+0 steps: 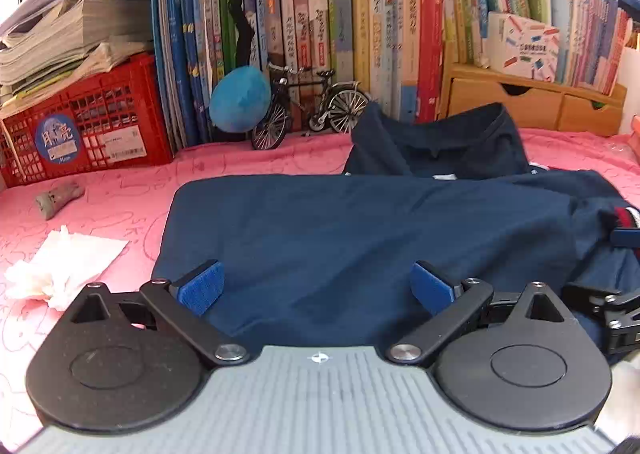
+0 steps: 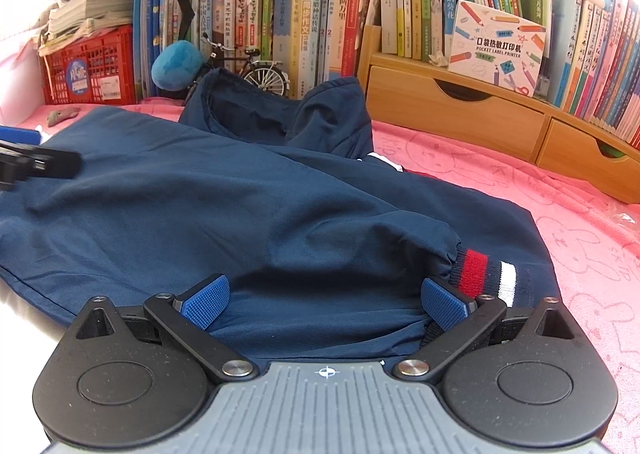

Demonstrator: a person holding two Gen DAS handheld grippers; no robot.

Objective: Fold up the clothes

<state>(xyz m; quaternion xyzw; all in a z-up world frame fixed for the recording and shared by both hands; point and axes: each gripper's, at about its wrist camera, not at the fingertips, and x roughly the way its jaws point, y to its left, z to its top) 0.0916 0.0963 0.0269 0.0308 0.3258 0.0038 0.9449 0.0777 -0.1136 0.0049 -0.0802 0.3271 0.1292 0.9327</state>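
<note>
A navy jacket (image 1: 360, 230) lies spread on the pink-covered worktop (image 1: 120, 189), partly folded over itself, its collar (image 1: 460, 141) standing up at the far side toward the books (image 1: 320, 33). The left hand-held gripper (image 1: 316, 288) hovers over the jacket's near edge with its blue pads wide apart and nothing between them. The right hand-held gripper (image 2: 324, 302) is likewise open, low over the cloth, its right pad just beside a sleeve cuff (image 2: 488, 274) with red and white stripes; whether the pad touches the cuff cannot be told.

Each gripper's body blocks the jacket's nearest edge, so how the hem lies there is hidden. In the left view the cuff shows only as a sliver at the right border, partly behind the other gripper's black frame. In the right view the left gripper is a blurred dark shape at the left edge.

A crumpled tissue (image 1: 60, 270) and a small grey object (image 1: 58, 197), too indistinct to identify, lie left of the jacket. A model bicycle (image 1: 308, 109), a blue plush (image 1: 240, 97) and a red crate (image 1: 84, 125) stand along the back.
</note>
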